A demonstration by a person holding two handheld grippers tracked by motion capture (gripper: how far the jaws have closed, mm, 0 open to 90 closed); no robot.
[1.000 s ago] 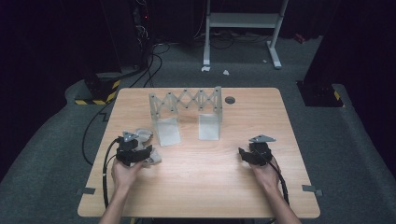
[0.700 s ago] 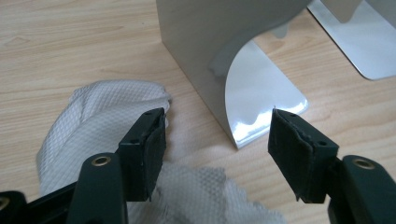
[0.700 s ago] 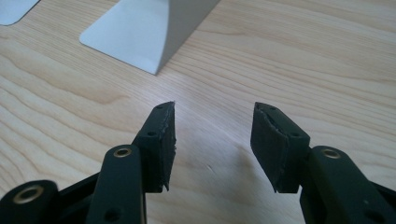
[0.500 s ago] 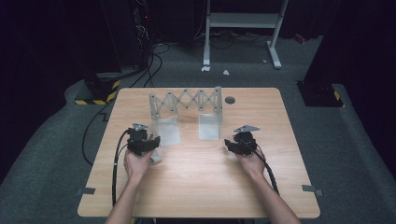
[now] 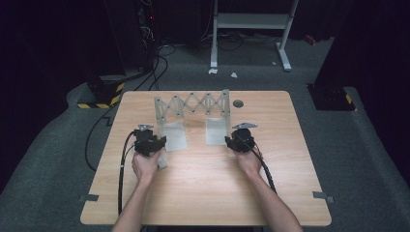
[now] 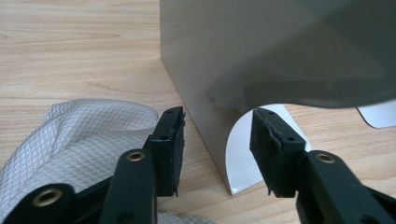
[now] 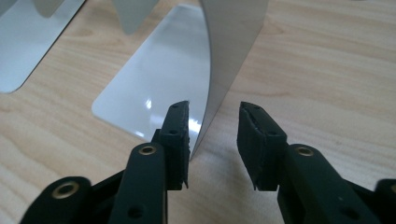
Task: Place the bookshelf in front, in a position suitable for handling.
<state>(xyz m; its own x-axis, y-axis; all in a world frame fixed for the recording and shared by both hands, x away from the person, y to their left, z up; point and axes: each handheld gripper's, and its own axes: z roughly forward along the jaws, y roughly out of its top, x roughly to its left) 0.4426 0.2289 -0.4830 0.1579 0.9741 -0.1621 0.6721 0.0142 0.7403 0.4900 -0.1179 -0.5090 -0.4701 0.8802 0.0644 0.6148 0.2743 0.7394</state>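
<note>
On the tabletop (image 5: 203,179) stands an expandable metal file rack (image 5: 192,118) with a scissor-lattice back, its two end plates toward the person. At its left plate, the left tongs (image 6: 217,140) have just been closing, straddling the upright edge, pads not yet pressing (a white mesh cloth (image 6: 88,140) lies just beside). The right tongs (image 7: 214,140) straddle the right plate's edge likewise, closing, still apart.

The high view looked forward and down from above the person's side onto the whole table (image 5: 203,193), well back from the extending bookend rack (image 5: 192,116). Each gripper view sat low and very close at one end plate of that rack, which all three views shared.
</note>
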